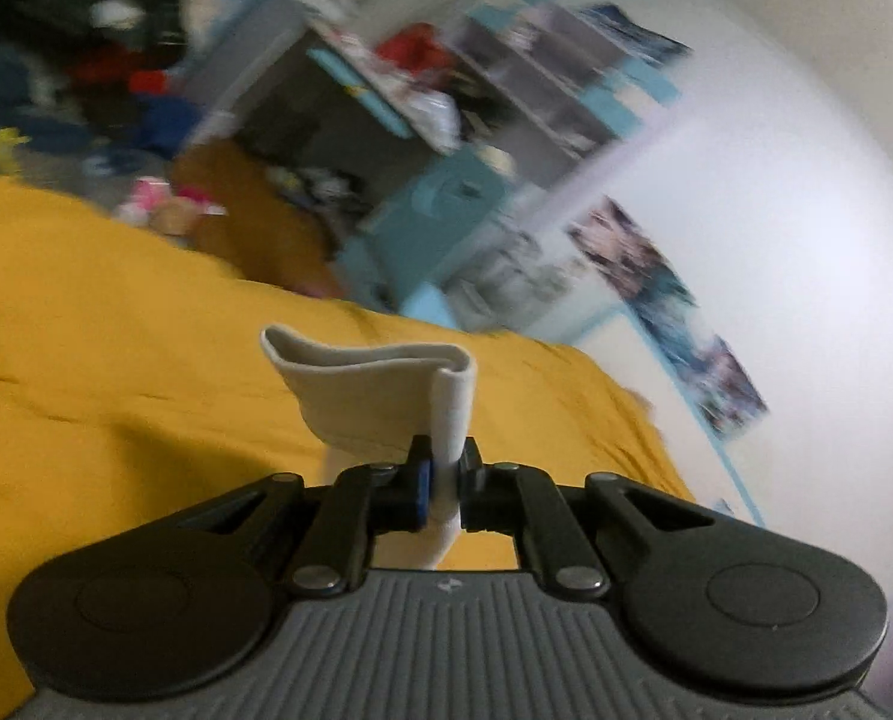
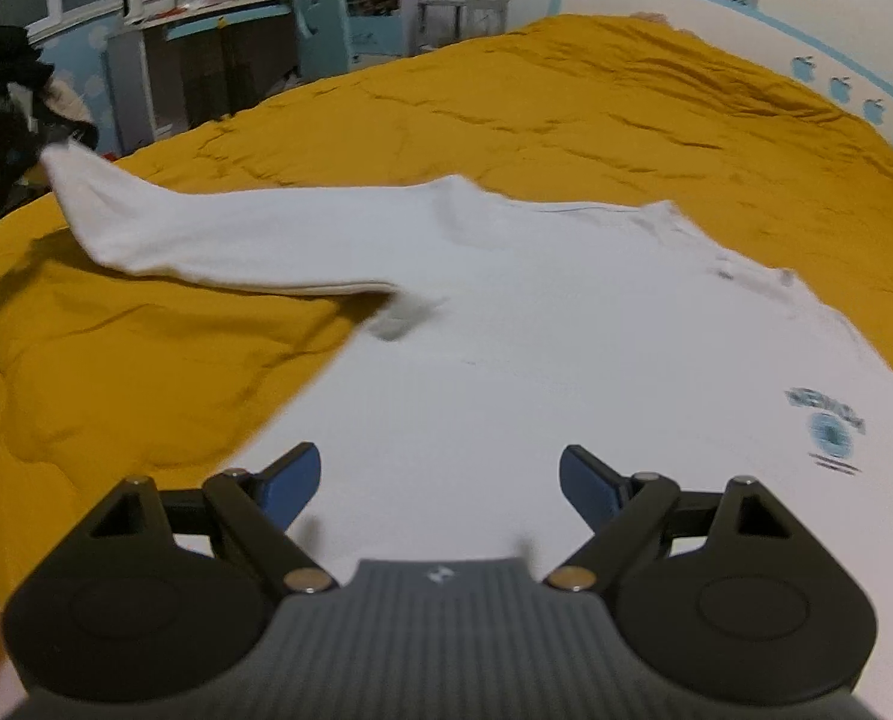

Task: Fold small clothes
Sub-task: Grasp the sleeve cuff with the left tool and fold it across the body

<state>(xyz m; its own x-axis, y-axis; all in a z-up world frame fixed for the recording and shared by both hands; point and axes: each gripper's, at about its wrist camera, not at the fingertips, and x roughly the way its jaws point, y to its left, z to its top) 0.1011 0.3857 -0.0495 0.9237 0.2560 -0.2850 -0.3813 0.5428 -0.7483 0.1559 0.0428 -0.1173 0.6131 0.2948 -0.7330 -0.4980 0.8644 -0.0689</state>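
Observation:
A white long-sleeved shirt [image 2: 536,324] with a small blue print lies spread on the yellow bedcover [image 2: 596,114]. Its left sleeve [image 2: 206,228] stretches out to the left and lifts at its end. My left gripper [image 1: 444,459] is shut on the white sleeve cuff [image 1: 374,390] and holds it up above the yellow cover [image 1: 116,348]. My right gripper [image 2: 437,480] is open and empty, just above the shirt's body.
The bed fills most of both views. Beyond its far edge stand a blue desk [image 2: 320,30] and shelves with clutter, and a dark pile of clothes [image 2: 2,102] lies at the left. A white wall with posters [image 1: 674,282] borders the bed.

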